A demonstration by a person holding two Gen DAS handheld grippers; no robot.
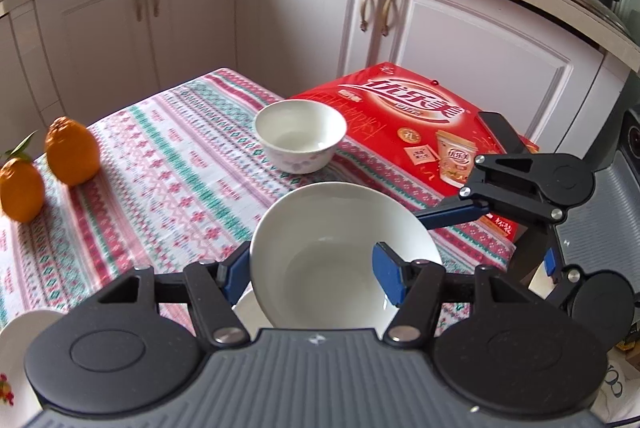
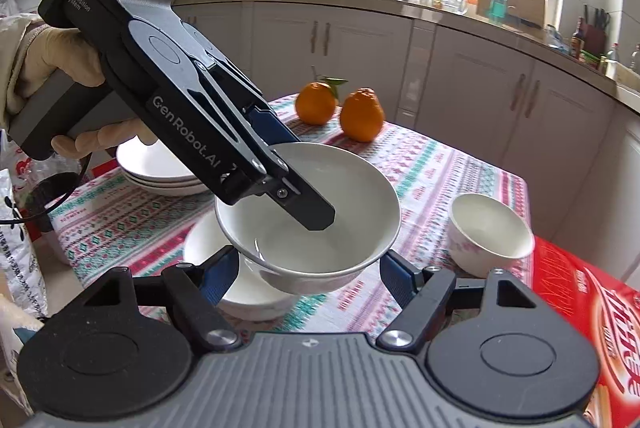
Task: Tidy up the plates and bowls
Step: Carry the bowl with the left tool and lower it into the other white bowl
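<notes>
My left gripper (image 1: 310, 274) is shut on the rim of a plain white bowl (image 1: 340, 252), held tilted just above another white bowl (image 1: 246, 310). In the right wrist view the held bowl (image 2: 320, 220) hangs over that lower bowl (image 2: 204, 244), with the left gripper (image 2: 296, 188) clamping its near rim, one finger inside. My right gripper (image 2: 310, 274) is open, its fingers on either side of and below the held bowl, apart from it. A small flowered bowl (image 1: 300, 136) stands alone, also in the right wrist view (image 2: 490, 240). A stack of plates (image 2: 156, 168) sits at the back left.
Two oranges (image 1: 72, 152) (image 2: 362, 114) stand on the patterned tablecloth (image 1: 168, 164). A red carton (image 1: 420, 124) (image 2: 580, 300) lies at the table's edge. Another white dish (image 1: 16, 360) shows at the lower left. Kitchen cabinets (image 1: 192, 12) surround the table.
</notes>
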